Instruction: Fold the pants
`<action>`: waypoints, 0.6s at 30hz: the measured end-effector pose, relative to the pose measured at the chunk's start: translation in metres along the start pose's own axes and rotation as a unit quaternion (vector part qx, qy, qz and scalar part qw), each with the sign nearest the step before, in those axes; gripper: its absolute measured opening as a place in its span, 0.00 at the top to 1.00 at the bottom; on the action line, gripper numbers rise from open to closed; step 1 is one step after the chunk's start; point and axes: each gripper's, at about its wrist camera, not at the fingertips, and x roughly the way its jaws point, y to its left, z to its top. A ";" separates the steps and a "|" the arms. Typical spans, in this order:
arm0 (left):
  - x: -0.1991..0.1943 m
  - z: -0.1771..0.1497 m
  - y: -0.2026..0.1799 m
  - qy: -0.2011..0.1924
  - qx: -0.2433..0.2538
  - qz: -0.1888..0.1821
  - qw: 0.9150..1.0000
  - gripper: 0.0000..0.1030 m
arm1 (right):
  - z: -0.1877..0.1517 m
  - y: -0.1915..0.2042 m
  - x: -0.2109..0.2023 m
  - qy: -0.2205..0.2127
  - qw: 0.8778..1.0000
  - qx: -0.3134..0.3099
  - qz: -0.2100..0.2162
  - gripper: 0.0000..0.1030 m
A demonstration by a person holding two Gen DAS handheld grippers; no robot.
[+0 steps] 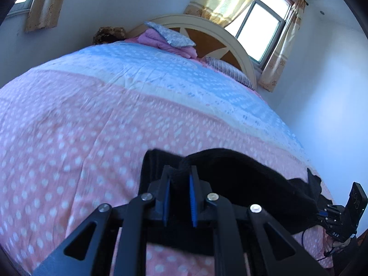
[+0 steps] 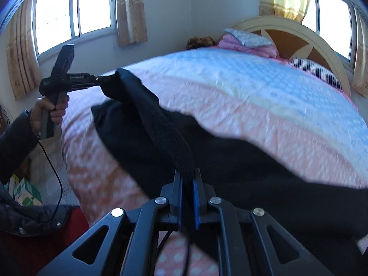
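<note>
The black pants (image 2: 230,161) lie across the near part of the bed, with the waistband lifted. My left gripper (image 1: 180,172) is shut on one end of the black waistband (image 1: 230,168). It also shows in the right wrist view (image 2: 101,79), held up at the left with the pants hanging from it. My right gripper (image 2: 188,176) is shut on the ribbed waistband (image 2: 165,133), which stretches taut between both grippers above the bedspread. The right gripper shows at the far right of the left wrist view (image 1: 322,214).
The bed has a pink, cream and blue dotted bedspread (image 1: 92,126). A folded pink blanket (image 1: 161,41) with a grey pillow and a striped pillow (image 2: 315,71) lie by the headboard (image 1: 218,36). Windows with curtains stand behind. A wall is right of the bed.
</note>
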 end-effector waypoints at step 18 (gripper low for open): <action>-0.062 -0.041 0.053 0.011 -0.100 0.086 0.991 0.34 | 0.016 0.021 -0.029 -0.080 0.991 0.074 0.082 0.43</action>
